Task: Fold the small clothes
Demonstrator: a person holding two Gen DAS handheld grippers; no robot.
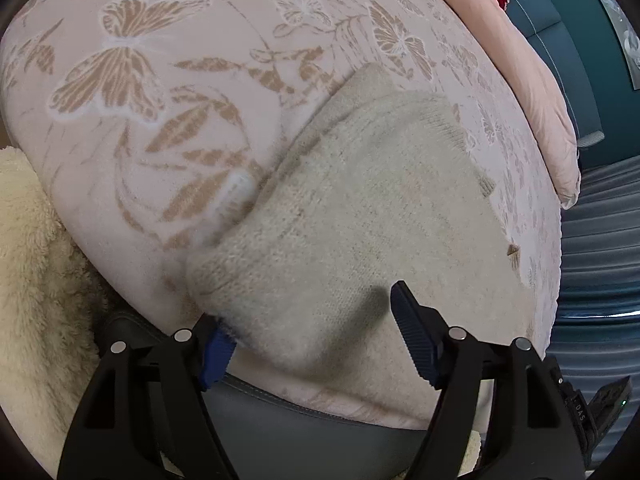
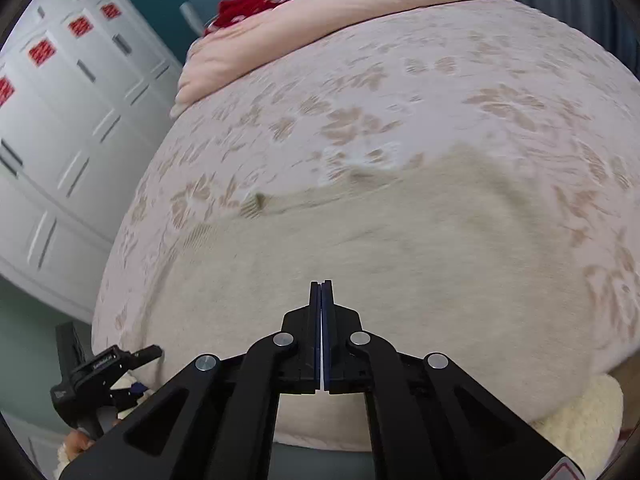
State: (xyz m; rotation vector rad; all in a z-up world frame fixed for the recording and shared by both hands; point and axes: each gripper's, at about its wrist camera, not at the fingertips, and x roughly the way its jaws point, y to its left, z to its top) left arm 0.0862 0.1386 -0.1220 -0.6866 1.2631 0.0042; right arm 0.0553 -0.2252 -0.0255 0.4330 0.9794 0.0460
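Cream knitted garment (image 1: 340, 208) lies flat on butterfly-patterned bed cover (image 1: 160, 80); long axis runs diagonally; left gripper (image 1: 308, 320) fingers gape over its near hem, empty; right gripper (image 2: 321, 284) fingers are closed, empty.

Knit garment (image 2: 400, 248) blurred (bedspread (image 2: 400, 92) pattern too).

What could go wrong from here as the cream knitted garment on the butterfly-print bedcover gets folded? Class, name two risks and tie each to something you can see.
1. The knitted garment lies close to the near edge of the bedcover; a pull toward that edge might slide it off.
2. The left claw stands open over the garment's near end, gripping nothing, and the right claw is shut and empty, so the garment is free to bunch if nudged.
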